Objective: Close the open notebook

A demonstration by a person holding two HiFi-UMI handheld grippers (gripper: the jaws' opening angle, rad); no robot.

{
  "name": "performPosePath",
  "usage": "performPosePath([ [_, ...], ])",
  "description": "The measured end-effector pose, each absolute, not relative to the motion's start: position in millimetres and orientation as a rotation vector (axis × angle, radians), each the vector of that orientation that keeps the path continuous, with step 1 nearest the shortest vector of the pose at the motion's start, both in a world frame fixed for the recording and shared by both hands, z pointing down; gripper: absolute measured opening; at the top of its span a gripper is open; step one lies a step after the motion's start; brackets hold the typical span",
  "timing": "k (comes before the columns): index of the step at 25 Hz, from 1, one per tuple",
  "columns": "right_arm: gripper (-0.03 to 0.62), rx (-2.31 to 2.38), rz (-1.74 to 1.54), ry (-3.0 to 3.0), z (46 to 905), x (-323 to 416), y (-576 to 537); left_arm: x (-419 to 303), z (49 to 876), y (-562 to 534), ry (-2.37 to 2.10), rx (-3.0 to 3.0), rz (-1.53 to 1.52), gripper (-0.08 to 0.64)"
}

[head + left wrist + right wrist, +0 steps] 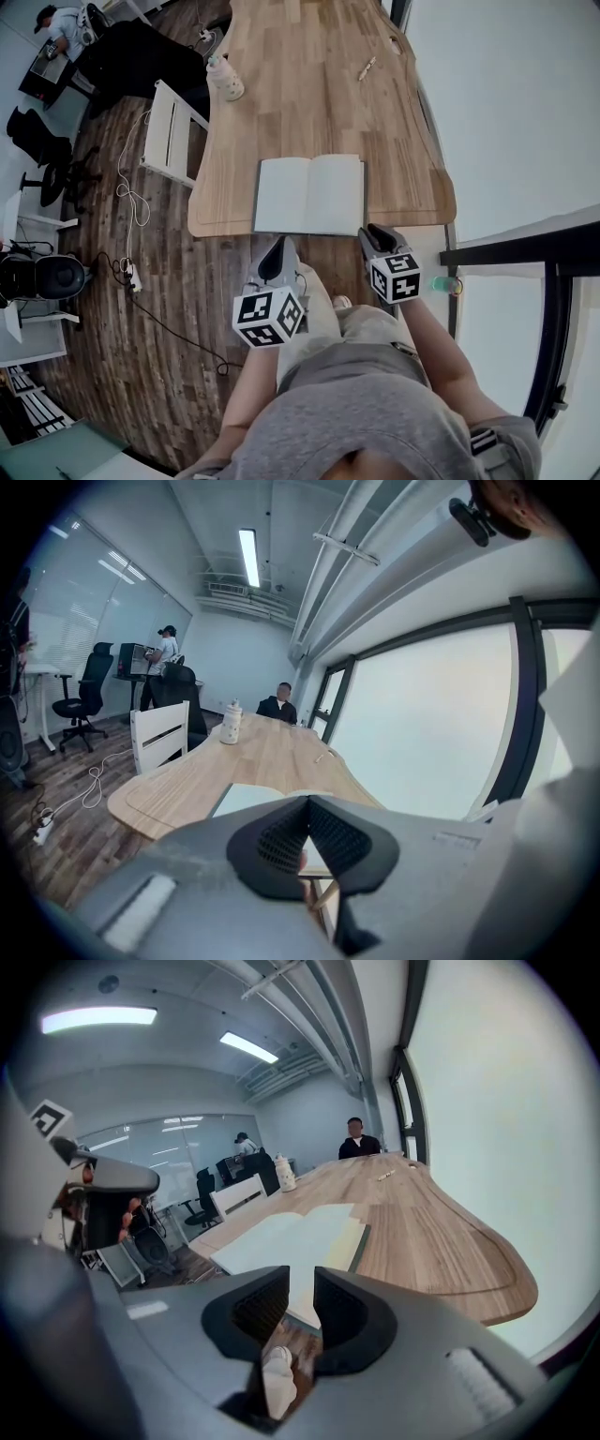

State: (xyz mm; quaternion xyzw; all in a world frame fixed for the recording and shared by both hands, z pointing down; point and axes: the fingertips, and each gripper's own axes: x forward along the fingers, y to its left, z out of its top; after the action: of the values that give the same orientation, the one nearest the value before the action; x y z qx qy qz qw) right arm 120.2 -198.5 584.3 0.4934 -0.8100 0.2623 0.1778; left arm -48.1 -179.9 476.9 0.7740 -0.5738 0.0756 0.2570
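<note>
- The notebook [309, 194] lies open and flat at the table's [309, 84] near edge, centre of the head view.
- The right gripper [300, 1288], jaws apart and empty, is near its lower right corner.
- The left gripper [307, 803] has its jaws together.
- Probably best: slip one jaw under the right cover, pinch it, and fold it over.
</note>
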Motion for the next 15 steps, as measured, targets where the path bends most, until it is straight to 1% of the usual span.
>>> performPosePath([
  [15,0.153,1.36,0.953,-2.145,663,124,-191,-54,503,-190,-1.484,2.09,0.275,0.003],
])
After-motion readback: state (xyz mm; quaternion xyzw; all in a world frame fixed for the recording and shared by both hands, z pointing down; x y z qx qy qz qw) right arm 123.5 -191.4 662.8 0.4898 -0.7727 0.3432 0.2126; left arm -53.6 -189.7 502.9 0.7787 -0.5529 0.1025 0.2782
